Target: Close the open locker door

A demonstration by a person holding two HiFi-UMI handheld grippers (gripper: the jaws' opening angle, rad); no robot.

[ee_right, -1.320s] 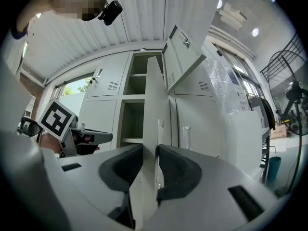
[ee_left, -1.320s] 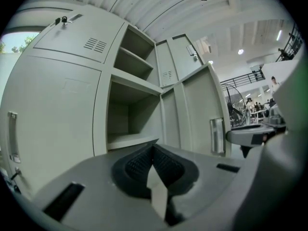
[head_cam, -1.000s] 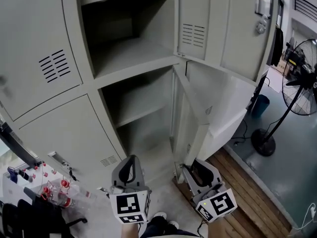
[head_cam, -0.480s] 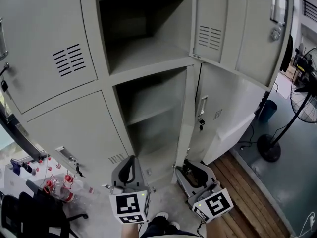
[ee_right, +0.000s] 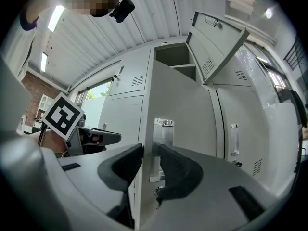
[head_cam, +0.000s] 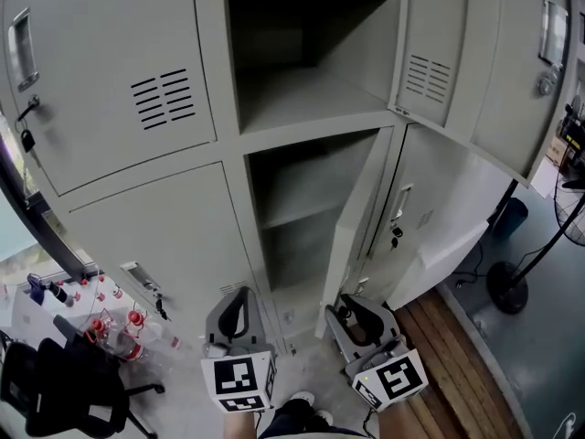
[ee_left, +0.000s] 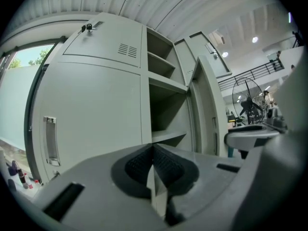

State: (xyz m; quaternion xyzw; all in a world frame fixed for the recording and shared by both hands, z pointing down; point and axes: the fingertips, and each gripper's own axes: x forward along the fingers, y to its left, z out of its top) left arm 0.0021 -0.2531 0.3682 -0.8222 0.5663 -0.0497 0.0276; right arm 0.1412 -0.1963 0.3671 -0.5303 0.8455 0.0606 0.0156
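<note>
Locker door [head_cam: 358,218] edge clamped in the level right tongs [head_cam: 353,309]; left tongs [head_cam: 239,302] closed empty, also level

The locker door [head_cam: 358,210] is hanging at 3 o'clock of its compartment [head_cam: 291,210], its edge sitting between the jaws of the right gripper [head_cam: 350,311]. The left gripper [head_cam: 239,302] is lying at 9 o'clock of the right, with bottles [head_cam: 117,332] at its 9 o'clock.

No words, numbers or brand names can be read anywhere. The only signs are black-and-white square markers on the left gripper [head_cam: 241,293] and the right gripper [head_cam: 340,309].
</note>
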